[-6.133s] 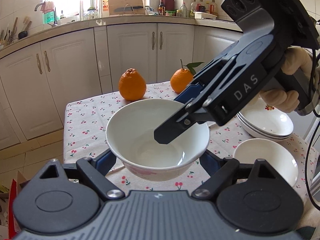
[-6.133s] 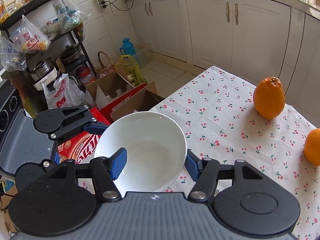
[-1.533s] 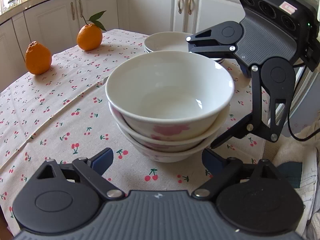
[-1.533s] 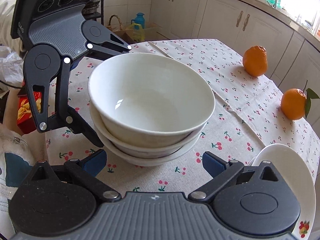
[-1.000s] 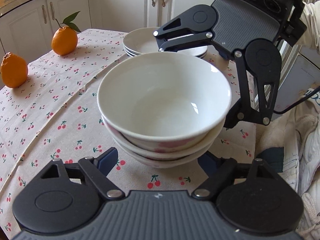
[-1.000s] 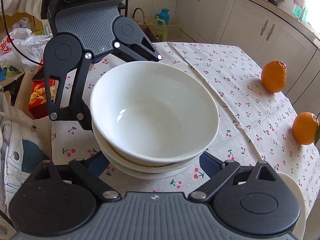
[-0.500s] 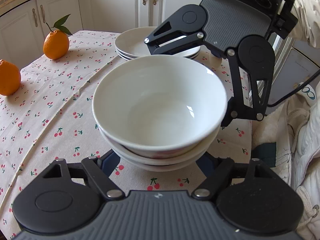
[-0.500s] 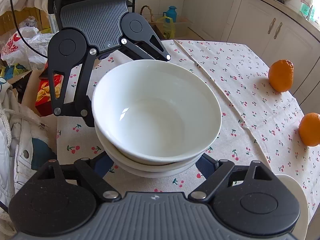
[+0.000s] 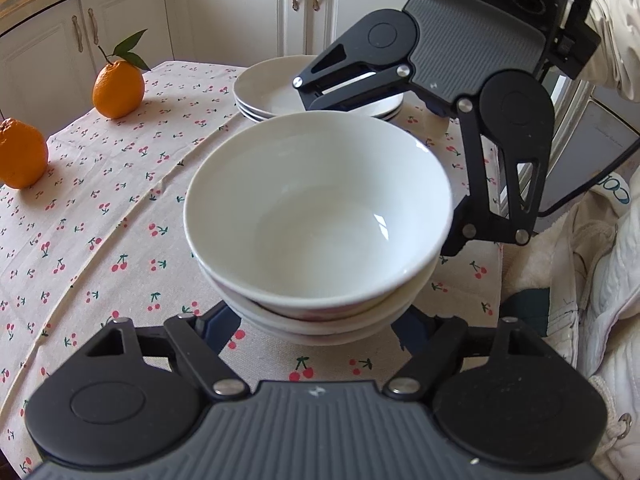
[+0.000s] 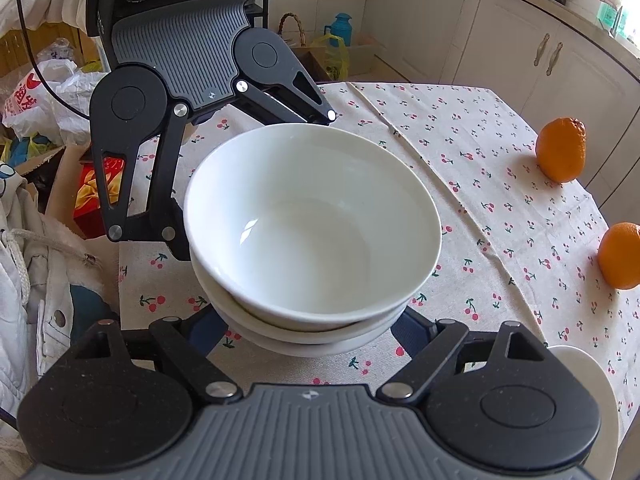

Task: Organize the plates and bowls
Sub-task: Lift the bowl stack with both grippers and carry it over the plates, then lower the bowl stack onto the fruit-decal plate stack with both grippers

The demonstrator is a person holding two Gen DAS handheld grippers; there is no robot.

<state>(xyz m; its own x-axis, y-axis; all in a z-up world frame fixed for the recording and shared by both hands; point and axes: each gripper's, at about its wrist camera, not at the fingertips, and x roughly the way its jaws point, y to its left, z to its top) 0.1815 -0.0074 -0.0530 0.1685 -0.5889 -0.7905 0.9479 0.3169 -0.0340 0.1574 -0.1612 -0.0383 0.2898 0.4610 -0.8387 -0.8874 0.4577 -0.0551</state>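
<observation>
Gripping the bowl stack (image 9: 320,240) from opposite sides: left gripper (image 9: 316,328) and right gripper (image 10: 304,328) have just been closing, jaws now bracketing its base on the table (image 9: 80,208). Contact hidden. Next: lift level, move toward plates (image 9: 272,92).

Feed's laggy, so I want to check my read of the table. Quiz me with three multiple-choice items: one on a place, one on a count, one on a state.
1. Where is the stack of plates?
A) on the tablecloth, beyond the stack of bowls
B) on the floor
C) inside the top bowl

2. How many oranges are on the tablecloth?
A) one
B) two
C) four

3. How is the top bowl?
A) upside down
B) upright and empty
C) full of fruit

Answers:
1 A, the left wrist view shows it behind the bowls.
2 B, both views show two.
3 B, its white inside is bare.
</observation>
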